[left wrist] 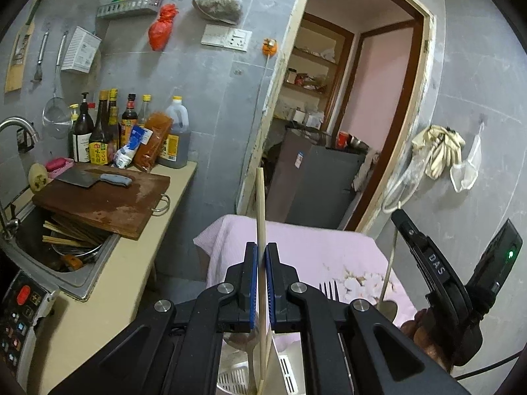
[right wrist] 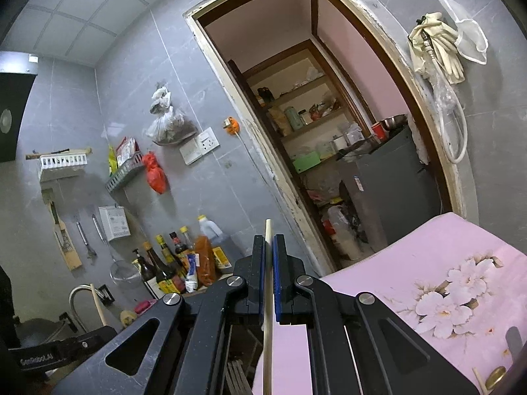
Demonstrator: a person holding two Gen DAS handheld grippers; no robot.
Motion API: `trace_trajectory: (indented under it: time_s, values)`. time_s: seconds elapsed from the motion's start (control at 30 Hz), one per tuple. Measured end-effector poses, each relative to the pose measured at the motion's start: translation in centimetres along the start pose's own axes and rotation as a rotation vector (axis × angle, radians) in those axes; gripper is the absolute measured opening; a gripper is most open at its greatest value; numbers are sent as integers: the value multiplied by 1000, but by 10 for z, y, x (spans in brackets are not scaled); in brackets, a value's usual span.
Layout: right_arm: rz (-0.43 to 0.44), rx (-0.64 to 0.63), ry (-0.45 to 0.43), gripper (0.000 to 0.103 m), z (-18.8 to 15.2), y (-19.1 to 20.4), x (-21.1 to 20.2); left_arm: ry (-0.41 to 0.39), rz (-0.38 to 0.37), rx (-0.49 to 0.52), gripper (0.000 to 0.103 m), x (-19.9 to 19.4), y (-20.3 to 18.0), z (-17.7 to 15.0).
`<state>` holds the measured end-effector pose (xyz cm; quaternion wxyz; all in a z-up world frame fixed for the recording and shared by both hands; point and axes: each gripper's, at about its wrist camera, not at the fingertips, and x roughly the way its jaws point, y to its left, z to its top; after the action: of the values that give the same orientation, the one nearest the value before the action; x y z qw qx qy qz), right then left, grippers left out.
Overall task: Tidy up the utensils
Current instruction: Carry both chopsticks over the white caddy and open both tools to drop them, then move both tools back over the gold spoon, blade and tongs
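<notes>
Left gripper fingers clenched on a pale wooden chopstick, lower end hidden; right gripper likewise grasps another wooden chopstick, its base cut off.

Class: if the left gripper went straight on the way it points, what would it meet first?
Probably the pink cloth just beyond the left gripper, which holds a chopstick; depth is unclear.

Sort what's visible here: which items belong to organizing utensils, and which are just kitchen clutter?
Job:
left hand-held gripper clamping a chopstick
right hand-held gripper clamping a second chopstick
fork

Clutter:
cleaver
cutting board
sauce bottles
red bag
</notes>
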<state>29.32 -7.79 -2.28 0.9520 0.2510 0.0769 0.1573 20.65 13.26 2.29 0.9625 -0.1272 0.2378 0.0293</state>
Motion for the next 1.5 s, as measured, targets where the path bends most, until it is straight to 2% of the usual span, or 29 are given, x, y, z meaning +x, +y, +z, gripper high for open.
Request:
trace_trajectory:
  time_s: [0.3, 0.53, 0.57, 0.6, 0.67, 0.7, 0.73, 0.83, 0.87, 1.0, 1.17, 1.27, 1.4, 1.5]
  values:
    - [2, 2, 7, 4, -11, -4, -1, 29, 16, 37, 5, 0, -5, -12]
    - [21, -35, 72, 6, -12, -3, -9, 48, 1, 24, 6, -2, -4, -11]
    - [23, -45, 86, 11, -11, -2, -11, 51, -5, 20, 6, -3, -4, -11]
    - [25, -57, 99, 24, -10, -3, -15, 53, -9, 19, 6, -3, -4, -12]
    - [28, -66, 100, 39, -5, -4, -24, 61, -13, 18, 7, -3, -5, -11]
    - [31, -72, 97, 39, -2, -5, -30, 65, -18, 16, 7, -3, -5, -11]
    - [30, -80, 98, 39, 2, -6, -33, 70, -23, 9, 11, -4, -6, -11]
    - [24, -113, 93, 40, 17, -10, -50, 52, -34, -13, 31, -8, -9, -9]
    - [21, -120, 90, 44, 22, -11, -55, 43, -35, -18, 37, -10, -10, -9]
    - [-13, -137, 87, 63, 45, -24, -76, 13, -35, -13, 48, -16, -22, -6]
    - [-63, -169, 89, 78, 71, -42, -102, -37, -27, 26, 78, -25, -51, -5]
    - [-94, -192, 96, 87, 83, -55, -116, -65, -24, 47, 90, -29, -70, -7]
    - [-147, -233, 113, 99, 94, -73, -133, -86, -26, 78, 97, -31, -98, -15]
    - [-187, -247, 126, 101, 99, -90, -144, -95, -31, 93, 100, -30, -115, -23]
